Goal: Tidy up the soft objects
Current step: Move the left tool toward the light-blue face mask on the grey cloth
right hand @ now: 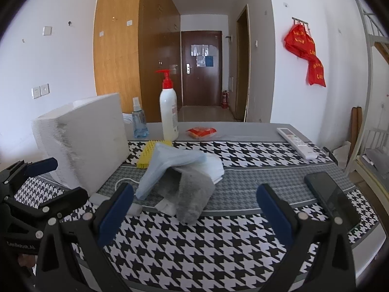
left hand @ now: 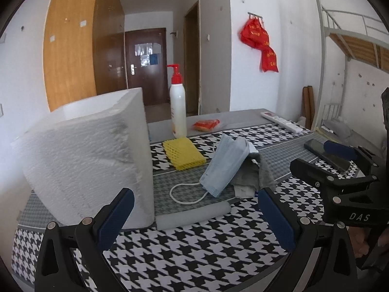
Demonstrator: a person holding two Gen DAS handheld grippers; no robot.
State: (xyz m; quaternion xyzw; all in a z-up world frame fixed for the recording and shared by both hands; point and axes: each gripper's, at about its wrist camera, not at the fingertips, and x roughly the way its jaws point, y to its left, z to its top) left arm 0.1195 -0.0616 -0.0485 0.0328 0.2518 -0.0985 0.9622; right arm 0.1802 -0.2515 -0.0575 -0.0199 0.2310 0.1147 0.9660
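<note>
A pile of soft things lies mid-table: a light blue face mask (left hand: 226,165) (right hand: 167,168) leans on a grey foam pouch (left hand: 252,175) (right hand: 192,194). Behind it lies a yellow foam mesh (left hand: 183,153) (right hand: 148,155). A big white foam block (left hand: 90,155) (right hand: 85,143) stands at the left, with a small white foam tube (left hand: 194,215) at its foot. My left gripper (left hand: 197,219) (right hand: 70,178) is open just in front of the tube, holding nothing. My right gripper (right hand: 194,214) (left hand: 308,154) is open before the pouch, also holding nothing.
A houndstooth cloth (right hand: 194,243) covers the table. At the back stand a lotion pump bottle (right hand: 169,114), a blue spray bottle (right hand: 139,121) and a red packet (right hand: 201,131). A white remote (right hand: 296,143) and a dark phone (right hand: 333,199) lie at the right.
</note>
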